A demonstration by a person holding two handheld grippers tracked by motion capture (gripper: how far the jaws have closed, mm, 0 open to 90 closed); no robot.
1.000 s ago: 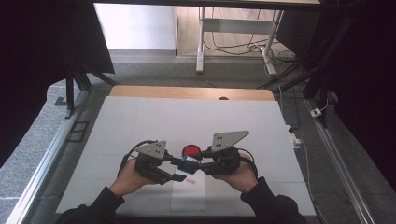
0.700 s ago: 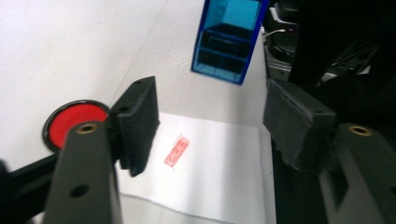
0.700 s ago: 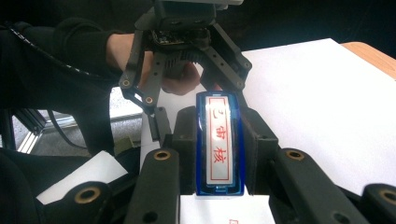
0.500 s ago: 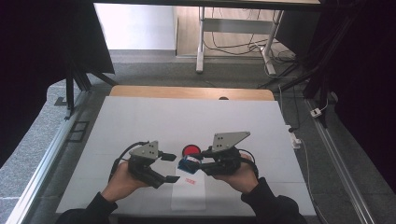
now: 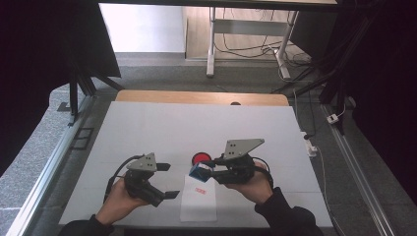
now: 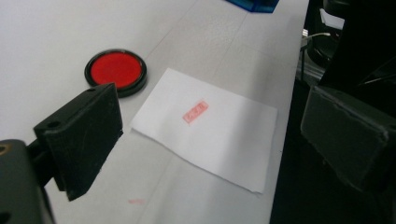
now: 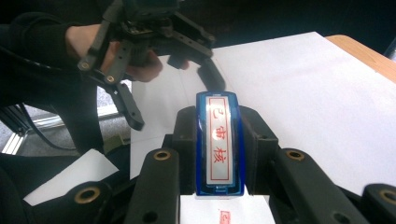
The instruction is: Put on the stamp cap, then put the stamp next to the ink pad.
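While the right gripper (image 5: 210, 169) clamps its fingers (image 7: 187, 135) tight on the two long sides of the blue stamp (image 7: 218, 140), the label on top faces the right gripper view: three red characters in a red frame on a white strip, the lower two reading 审核, the top one blurred by glare. The stamp hangs just above the far end of the white paper sheet (image 5: 199, 201) on the tabletop (image 5: 147, 128). That sheet carries a small red rectangular imprint (image 6: 195, 112), too blurred to read. The left gripper (image 5: 167, 181) sits well apart to the left, its fingers (image 6: 86, 135) just having been opening, now spread wide with nothing between them. A red ink pad (image 6: 116, 71) in a round black case lies just beside the sheet's far corner.
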